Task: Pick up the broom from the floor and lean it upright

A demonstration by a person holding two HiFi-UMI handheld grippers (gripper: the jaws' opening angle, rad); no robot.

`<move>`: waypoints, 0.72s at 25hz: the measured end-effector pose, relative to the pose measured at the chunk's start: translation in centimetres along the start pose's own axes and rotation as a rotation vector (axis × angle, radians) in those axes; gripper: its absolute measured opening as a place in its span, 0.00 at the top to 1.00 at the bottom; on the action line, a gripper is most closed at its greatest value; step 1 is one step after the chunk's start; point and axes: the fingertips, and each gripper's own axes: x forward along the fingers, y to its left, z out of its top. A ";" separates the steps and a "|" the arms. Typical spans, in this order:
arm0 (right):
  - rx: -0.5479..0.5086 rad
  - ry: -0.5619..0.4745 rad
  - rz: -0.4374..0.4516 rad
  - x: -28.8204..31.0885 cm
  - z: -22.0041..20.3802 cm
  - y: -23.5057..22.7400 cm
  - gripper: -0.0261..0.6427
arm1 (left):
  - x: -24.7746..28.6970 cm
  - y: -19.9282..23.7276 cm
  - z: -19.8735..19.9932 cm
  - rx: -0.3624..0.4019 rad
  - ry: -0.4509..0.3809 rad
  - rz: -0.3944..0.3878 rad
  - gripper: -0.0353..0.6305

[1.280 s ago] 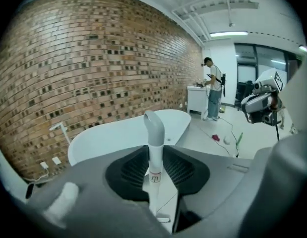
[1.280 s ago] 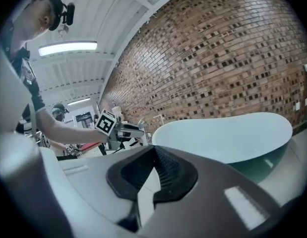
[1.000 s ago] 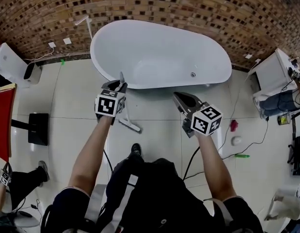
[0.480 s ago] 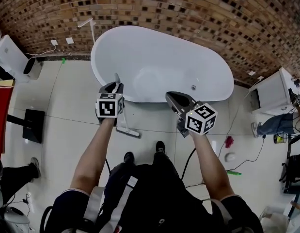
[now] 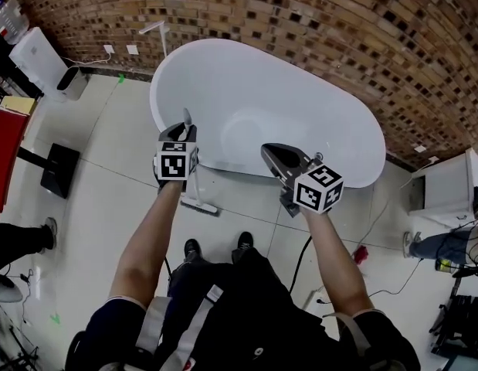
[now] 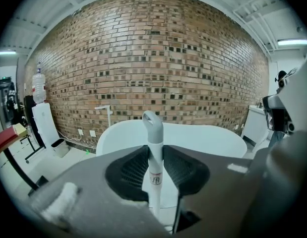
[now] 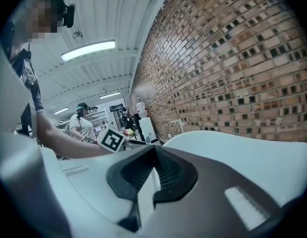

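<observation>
Mid-frame, the left gripper [image 5: 183, 136] seemingly grips the upright broom [image 5: 198, 204] before the tub [image 5: 246, 76], right gripper [image 5: 276, 157] alongside.

Workshop hall, bathroom set: bathtub [image 5: 246, 91], brick wall [image 5: 316, 14], strip lights [image 7: 89, 50].

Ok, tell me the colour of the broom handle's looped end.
Grey looped end on a white broom handle; clearest in the left gripper view.
</observation>
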 end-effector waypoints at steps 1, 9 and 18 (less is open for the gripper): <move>0.003 0.004 0.013 0.1 -0.2 -0.1 0.95 | 0.2 0.0 -0.1 0.006 -0.001 0.010 0.80; 0.003 0.016 0.069 1.0 0.0 -0.2 0.95 | 0.2 0.6 0.0 0.025 -0.027 0.059 0.77; -0.003 -0.023 0.062 2.6 1.6 1.2 0.95 | -1.2 -0.1 -0.1 -0.005 -0.043 0.009 0.73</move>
